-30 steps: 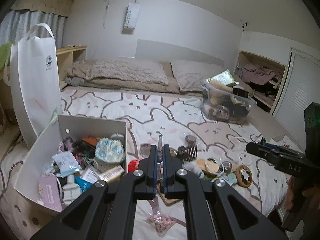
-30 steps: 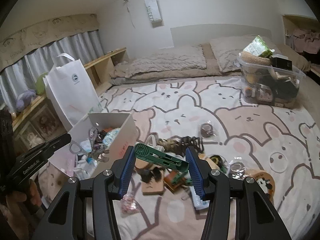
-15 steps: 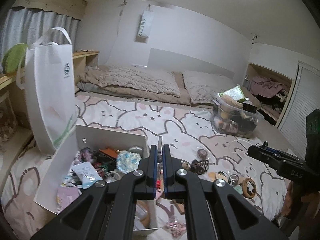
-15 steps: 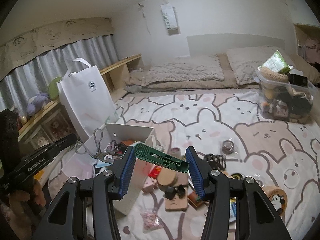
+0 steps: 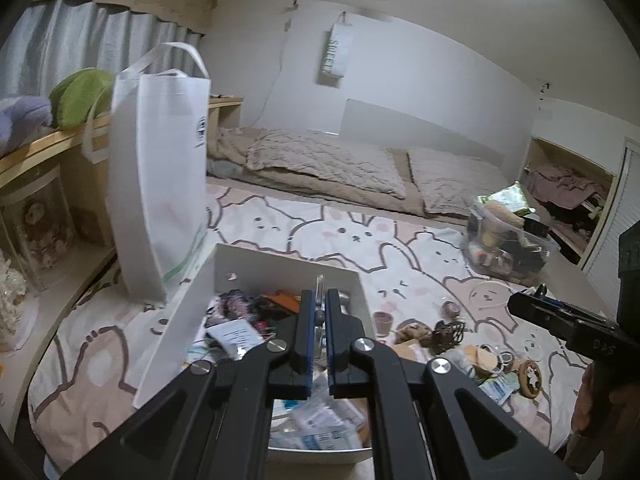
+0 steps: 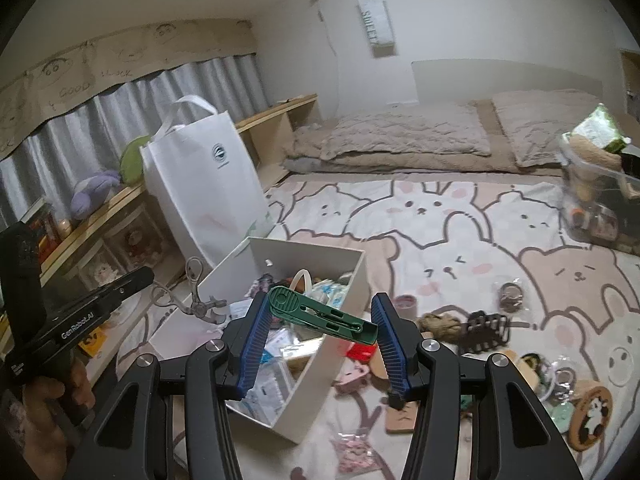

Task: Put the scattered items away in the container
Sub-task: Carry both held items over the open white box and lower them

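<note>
White fabric, the tote bag (image 6: 204, 184) stands upright at the bed's left edge, just beside the far-left corner of the white box (image 6: 320, 380), which sits on the bear-print cover (image 6: 460, 248) and already holds packets and small clutter. In the right wrist view the left gripper (image 6: 176, 296) comes in from the left, its claw clenched on a metal eyelash curler (image 6: 196, 296) that hangs over the box's left wall. From the left wrist view the same curler (image 5: 319, 300) shows only as a thin metal strip between the pressed pads, above the box (image 5: 176, 320). The right gripper (image 6: 320, 320) is clamped on a green plastic clip (image 6: 324, 314), held lengthways and tilted between the blue pads, over the box's right wall. To the right of the box, loose items lie scattered on the cover: a dark claw hair clip (image 6: 486, 326), what looks like a brown scrunchie (image 6: 438, 324), a round wooden panda coaster (image 6: 592, 416). A clear bin (image 6: 600, 208) of things sits near the bed's far-right edge.
</note>
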Demonstrator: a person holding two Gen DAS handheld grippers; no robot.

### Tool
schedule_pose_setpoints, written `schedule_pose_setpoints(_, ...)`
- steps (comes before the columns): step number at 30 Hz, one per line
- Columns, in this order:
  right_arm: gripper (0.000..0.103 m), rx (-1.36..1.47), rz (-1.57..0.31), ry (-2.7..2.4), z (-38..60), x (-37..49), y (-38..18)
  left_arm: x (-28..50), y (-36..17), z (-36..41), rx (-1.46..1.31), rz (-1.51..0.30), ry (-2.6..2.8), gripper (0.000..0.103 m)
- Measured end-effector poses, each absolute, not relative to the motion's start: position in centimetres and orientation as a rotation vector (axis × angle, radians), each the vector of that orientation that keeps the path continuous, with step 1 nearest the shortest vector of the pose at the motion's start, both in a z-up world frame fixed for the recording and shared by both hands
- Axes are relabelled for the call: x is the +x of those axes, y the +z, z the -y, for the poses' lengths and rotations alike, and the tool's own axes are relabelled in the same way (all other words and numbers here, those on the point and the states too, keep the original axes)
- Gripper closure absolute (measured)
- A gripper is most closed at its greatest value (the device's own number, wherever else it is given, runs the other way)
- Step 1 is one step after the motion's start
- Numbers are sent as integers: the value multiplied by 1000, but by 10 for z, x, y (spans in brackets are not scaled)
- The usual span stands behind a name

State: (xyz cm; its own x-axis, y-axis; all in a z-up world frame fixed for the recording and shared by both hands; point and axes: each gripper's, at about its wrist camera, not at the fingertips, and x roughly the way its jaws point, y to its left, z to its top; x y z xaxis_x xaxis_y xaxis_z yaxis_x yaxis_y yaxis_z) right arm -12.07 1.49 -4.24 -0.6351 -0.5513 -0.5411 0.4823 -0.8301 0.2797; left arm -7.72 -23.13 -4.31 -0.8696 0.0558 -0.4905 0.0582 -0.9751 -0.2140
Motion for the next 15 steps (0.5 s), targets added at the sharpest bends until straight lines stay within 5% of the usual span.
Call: schedule_pose_setpoints(15, 51, 910, 122, -2304, 47, -132, -62, -75, -67, 282, 879, -318, -2893, 98)
